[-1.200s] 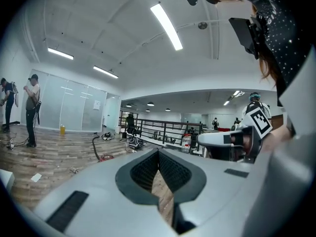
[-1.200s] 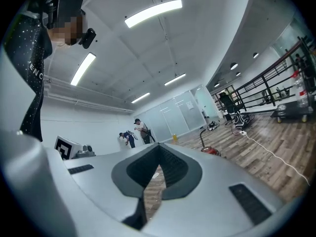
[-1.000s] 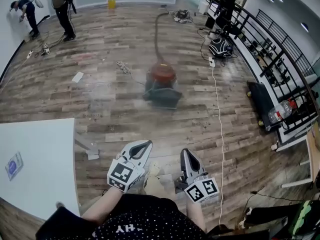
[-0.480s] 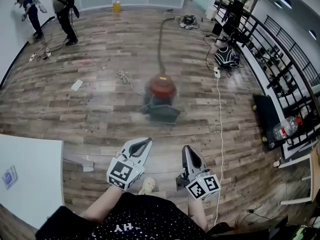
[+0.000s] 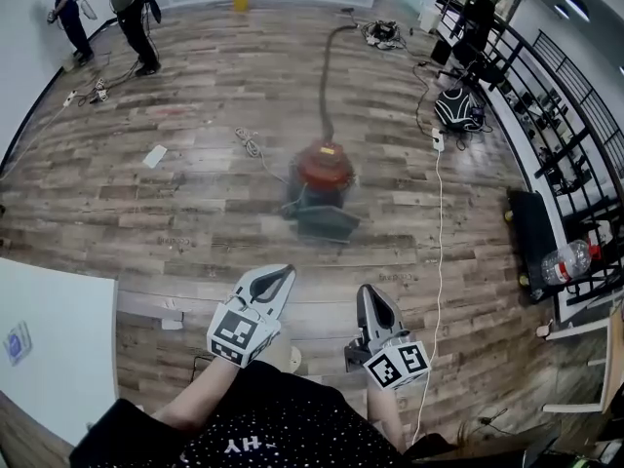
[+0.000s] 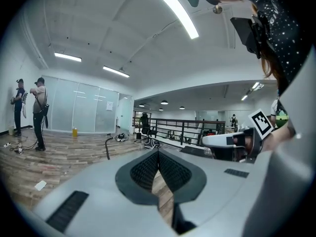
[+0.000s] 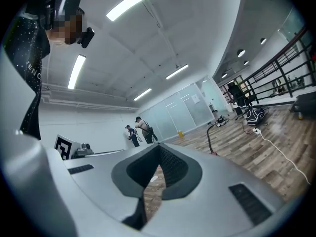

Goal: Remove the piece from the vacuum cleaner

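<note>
Nearer now, the vacuum cleaner [image 5: 323,169] sits lower in the head view than a second ago, and the white bench [image 5: 58,339] has slid off toward the left edge. It looks as though the person is walking up to it. Both grippers are carried at the same height as before.

The left gripper [image 5: 276,279] and the right gripper [image 5: 369,298] are both clenched on nothing, jaws pressed together. Both are well short of the vacuum cleaner, on its near side.

The vacuum cleaner stands on the wood floor, a red drum over a dark base [image 5: 327,222], with a dark hose [image 5: 326,76] running from its top away to the far side. It is blurred, so which piece comes off cannot be told. The hose is probably bendy and light, best taken at its stiff cuff by the drum. The drum is likely heavy enough to need steadying with the other gripper.

A white cable [image 5: 436,242] runs along the floor right of the vacuum cleaner and could snag a foot. A loose cord [image 5: 249,145] and a paper scrap [image 5: 154,155] lie to its left. Two people [image 5: 132,8] work far beyond it, well clear.
</note>
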{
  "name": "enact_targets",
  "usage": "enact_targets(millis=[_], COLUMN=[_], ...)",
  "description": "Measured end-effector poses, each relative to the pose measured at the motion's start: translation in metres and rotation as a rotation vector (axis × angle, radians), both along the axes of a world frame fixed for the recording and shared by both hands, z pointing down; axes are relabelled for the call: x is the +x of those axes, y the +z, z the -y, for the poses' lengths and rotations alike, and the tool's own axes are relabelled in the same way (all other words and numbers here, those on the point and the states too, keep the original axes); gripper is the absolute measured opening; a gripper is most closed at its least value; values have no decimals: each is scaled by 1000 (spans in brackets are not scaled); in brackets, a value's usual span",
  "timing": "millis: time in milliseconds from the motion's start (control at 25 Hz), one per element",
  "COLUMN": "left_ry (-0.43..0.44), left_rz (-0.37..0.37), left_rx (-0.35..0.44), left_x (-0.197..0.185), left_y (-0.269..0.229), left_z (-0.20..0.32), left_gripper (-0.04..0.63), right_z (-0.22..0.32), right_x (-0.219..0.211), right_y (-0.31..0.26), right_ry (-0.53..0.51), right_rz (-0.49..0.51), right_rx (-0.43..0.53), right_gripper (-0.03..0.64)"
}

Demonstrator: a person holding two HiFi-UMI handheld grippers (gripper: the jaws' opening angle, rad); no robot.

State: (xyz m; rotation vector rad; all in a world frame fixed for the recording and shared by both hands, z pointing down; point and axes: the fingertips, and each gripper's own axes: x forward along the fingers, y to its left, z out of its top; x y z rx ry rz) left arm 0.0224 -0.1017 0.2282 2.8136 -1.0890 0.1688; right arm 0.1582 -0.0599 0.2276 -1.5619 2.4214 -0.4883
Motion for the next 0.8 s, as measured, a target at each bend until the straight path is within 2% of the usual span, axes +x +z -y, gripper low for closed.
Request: enact_targets(millis=[320,480,800], left_ry=[14,39,53], left_rz=[3,16,21], left_rx=[-39,-31,-39], left_x=[27,49,67], left_y=[15,10,9], left_z=[74,128,240], left_gripper=[8,8,8], right_z=[64,122,244], right_x=[31,54,83], right_y=[15,9,4], right_ry=[31,41,53], right_rz=[11,12,42], right_rx=[-43,-41,-36], right_gripper=[9,9,9])
